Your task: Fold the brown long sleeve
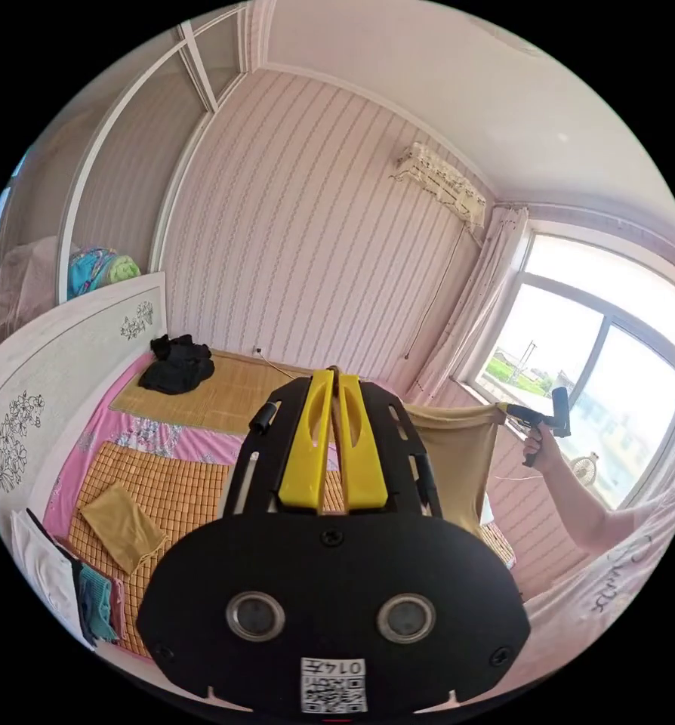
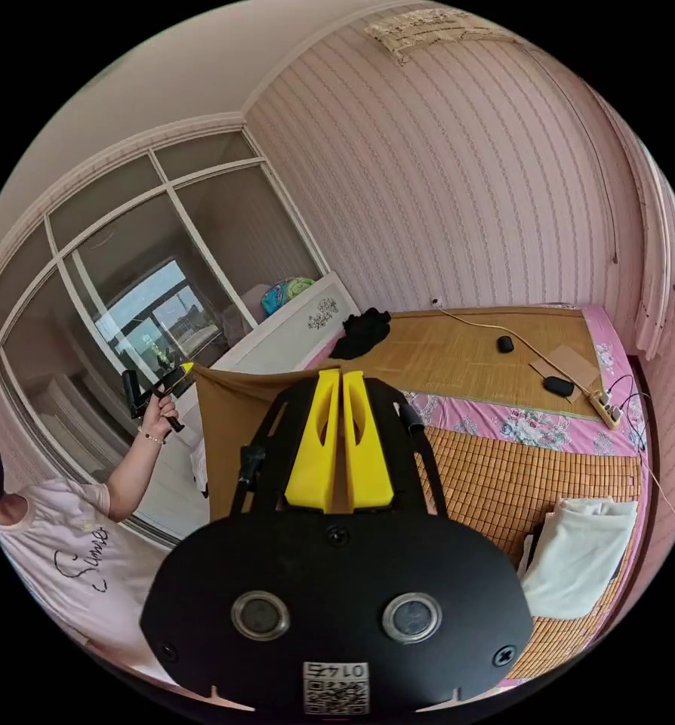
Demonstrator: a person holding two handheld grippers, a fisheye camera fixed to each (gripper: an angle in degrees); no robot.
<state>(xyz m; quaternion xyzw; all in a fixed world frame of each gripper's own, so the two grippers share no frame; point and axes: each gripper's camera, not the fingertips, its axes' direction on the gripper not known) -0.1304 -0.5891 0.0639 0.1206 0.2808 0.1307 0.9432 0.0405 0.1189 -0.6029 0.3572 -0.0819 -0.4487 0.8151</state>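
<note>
Below, bamboo mat [image 2: 519, 468], black clothes [image 1: 177, 364], folded white cloth [image 2: 579, 555].

Brown long sleeve [image 1: 451, 461] held up, stretched taut, hanging above bed.

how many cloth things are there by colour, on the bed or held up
brown: 2, the long sleeve held up by both grippers, a folded piece on the mat
black: 1, a heap near the headboard
white: 1, a folded cloth at the bed edge
total: 4
</note>
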